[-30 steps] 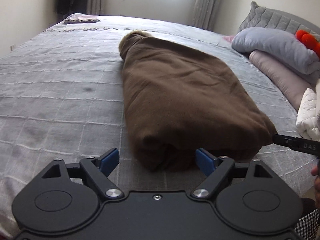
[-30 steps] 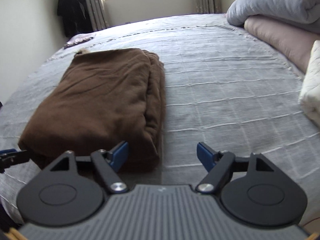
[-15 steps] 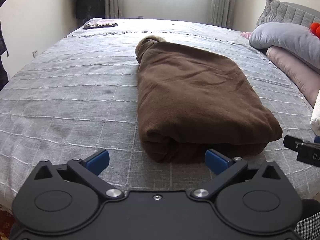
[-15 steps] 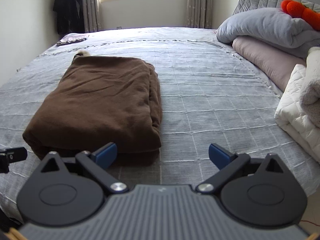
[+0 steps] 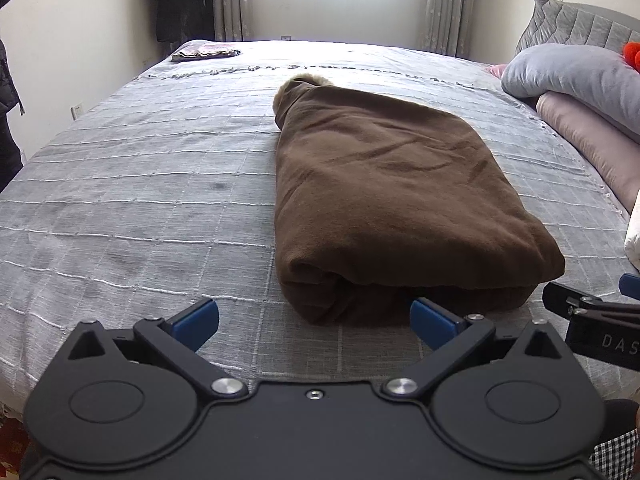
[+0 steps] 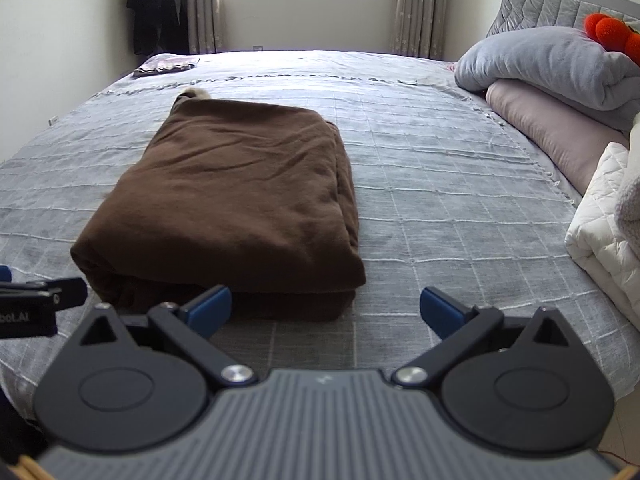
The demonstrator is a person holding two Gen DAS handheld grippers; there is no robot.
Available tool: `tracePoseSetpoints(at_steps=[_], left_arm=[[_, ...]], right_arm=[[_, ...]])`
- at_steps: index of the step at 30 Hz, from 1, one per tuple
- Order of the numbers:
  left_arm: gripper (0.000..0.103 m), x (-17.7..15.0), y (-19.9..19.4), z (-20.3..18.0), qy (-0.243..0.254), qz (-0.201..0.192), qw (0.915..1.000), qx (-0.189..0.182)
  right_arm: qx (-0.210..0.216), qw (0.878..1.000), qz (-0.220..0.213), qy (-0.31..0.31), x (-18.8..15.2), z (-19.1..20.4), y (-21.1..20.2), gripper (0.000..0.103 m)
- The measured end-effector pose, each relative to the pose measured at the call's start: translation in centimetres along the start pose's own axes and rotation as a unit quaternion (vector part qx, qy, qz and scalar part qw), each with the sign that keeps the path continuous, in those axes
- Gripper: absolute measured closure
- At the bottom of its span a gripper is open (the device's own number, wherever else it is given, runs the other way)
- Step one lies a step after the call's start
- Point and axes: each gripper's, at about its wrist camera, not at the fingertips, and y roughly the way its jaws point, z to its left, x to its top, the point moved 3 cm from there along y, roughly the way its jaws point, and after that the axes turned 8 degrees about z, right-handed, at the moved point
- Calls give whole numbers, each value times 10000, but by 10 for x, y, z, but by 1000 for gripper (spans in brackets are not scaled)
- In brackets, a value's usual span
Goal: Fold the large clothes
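Hovering at the bed (image 5: 120,200) edge, jaws apart and empty: left gripper (image 5: 314,316), right gripper (image 6: 326,308), leaving folded coat (image 5: 384,200) lying flat, seemingly finished.

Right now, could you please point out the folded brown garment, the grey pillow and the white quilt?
folded brown garment (image 6: 240,200), right wrist view, middle of its top face.
grey pillow (image 6: 548,64), right wrist view, its upper side.
white quilt (image 6: 604,216), right wrist view, its quilted top.

Grey bed (image 5: 160,208) — folded brown garment (image 5: 392,200), pillows (image 6: 552,60)
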Motion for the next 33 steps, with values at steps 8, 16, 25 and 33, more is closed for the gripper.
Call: tracePoseSetpoints(at_steps=[8, 16, 25, 33], left_arm=[[0, -1, 7, -3, 48, 87, 9999, 38], [0, -2, 8, -3, 22, 109, 9999, 56], [0, -2, 9, -2, 15, 115, 9999, 51], [0, -3, 13, -3, 18, 158, 9999, 66]], right_arm=[[1, 10000, 41, -74, -2, 2, 4, 0], [23, 9999, 123, -77, -4, 2, 10, 0], [62, 9998, 164, -117, -6, 5, 13, 0], [53, 9997, 189, -117, -6, 6, 15, 0]])
